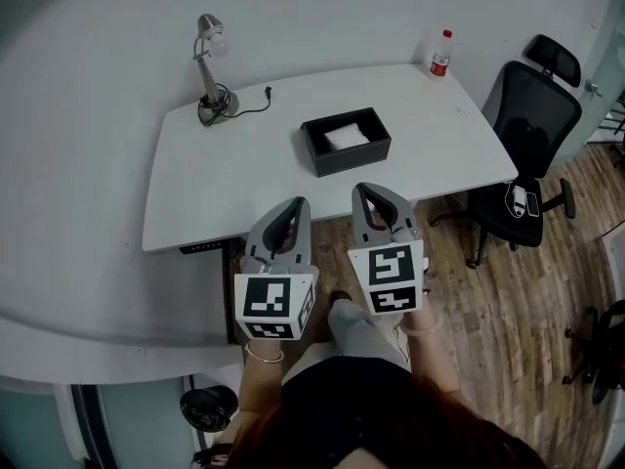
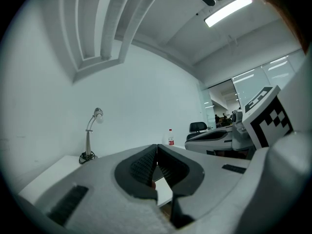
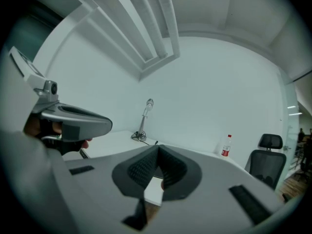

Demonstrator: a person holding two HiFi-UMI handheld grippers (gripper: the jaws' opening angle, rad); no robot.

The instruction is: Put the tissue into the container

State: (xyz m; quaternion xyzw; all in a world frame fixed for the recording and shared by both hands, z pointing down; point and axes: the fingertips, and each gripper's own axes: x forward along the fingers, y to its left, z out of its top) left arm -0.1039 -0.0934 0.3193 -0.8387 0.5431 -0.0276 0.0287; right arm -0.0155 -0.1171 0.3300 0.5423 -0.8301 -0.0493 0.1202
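Observation:
A black rectangular container (image 1: 354,156) stands in the middle of the white table (image 1: 234,179), and a white tissue (image 1: 346,137) lies inside it. Both grippers hover side by side over the wooden floor, just short of the table's near edge and pointing toward it. My left gripper (image 1: 291,207) is shut, its ribbed pads (image 2: 146,162) meeting with nothing between them. My right gripper (image 1: 372,192) is shut and empty too, pads (image 3: 170,165) together. In both gripper views the jaws hide the container.
A desk lamp (image 1: 208,66) with a coiled cable stands at the table's far left. A red-capped bottle (image 1: 441,54) sits at the far right corner. A black office chair (image 1: 527,149) is beside the table's right end. The person's legs are below the grippers.

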